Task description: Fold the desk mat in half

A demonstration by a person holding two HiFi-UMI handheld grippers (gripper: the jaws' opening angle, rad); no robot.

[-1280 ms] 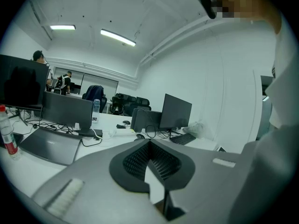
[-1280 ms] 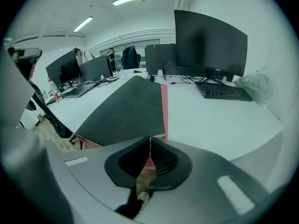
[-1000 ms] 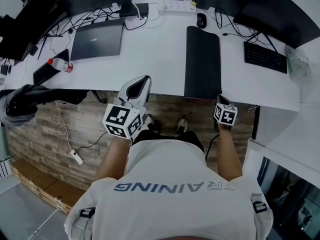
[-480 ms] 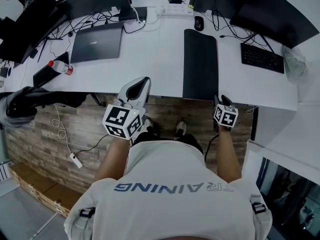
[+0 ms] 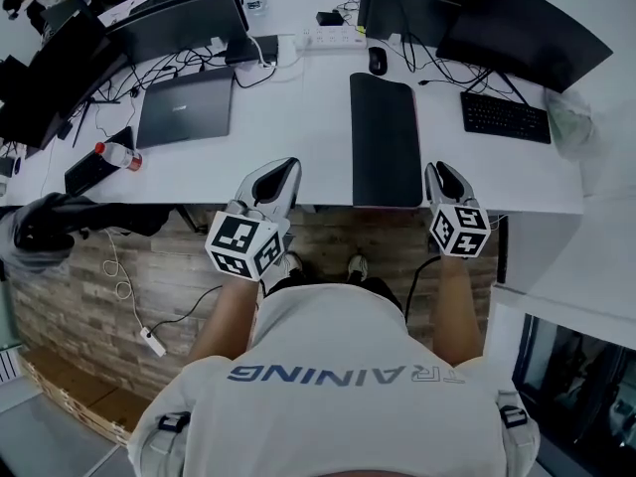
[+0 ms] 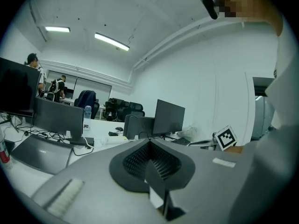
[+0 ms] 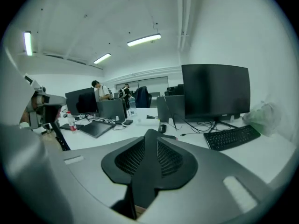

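The black desk mat (image 5: pixel 386 142) lies as a narrow doubled strip on the white desk (image 5: pixel 298 132), its near end at the desk's front edge. My right gripper (image 5: pixel 442 177) is over the desk edge just right of the mat's near corner, apart from it. Its jaws are closing with nothing between them. The right gripper view has those jaws (image 7: pixel 152 135) together, with the mat's far end (image 7: pixel 169 136) beyond them. My left gripper (image 5: pixel 275 177) hovers at the desk edge left of the mat, jaws (image 6: pixel 150 144) together and empty.
A closed laptop (image 5: pixel 187 107) and a red-capped bottle (image 5: pixel 119 155) lie at the left. Beyond the mat are a mouse (image 5: pixel 376 61) and a power strip (image 5: pixel 323 38). A keyboard (image 5: pixel 504 117) and monitors (image 5: pixel 522 33) stand at the right. A chair arm (image 5: pixel 50 222) is at the far left.
My right gripper has come off the mat's near right corner, moving up and to the right over the desk edge. The left gripper has hardly moved.
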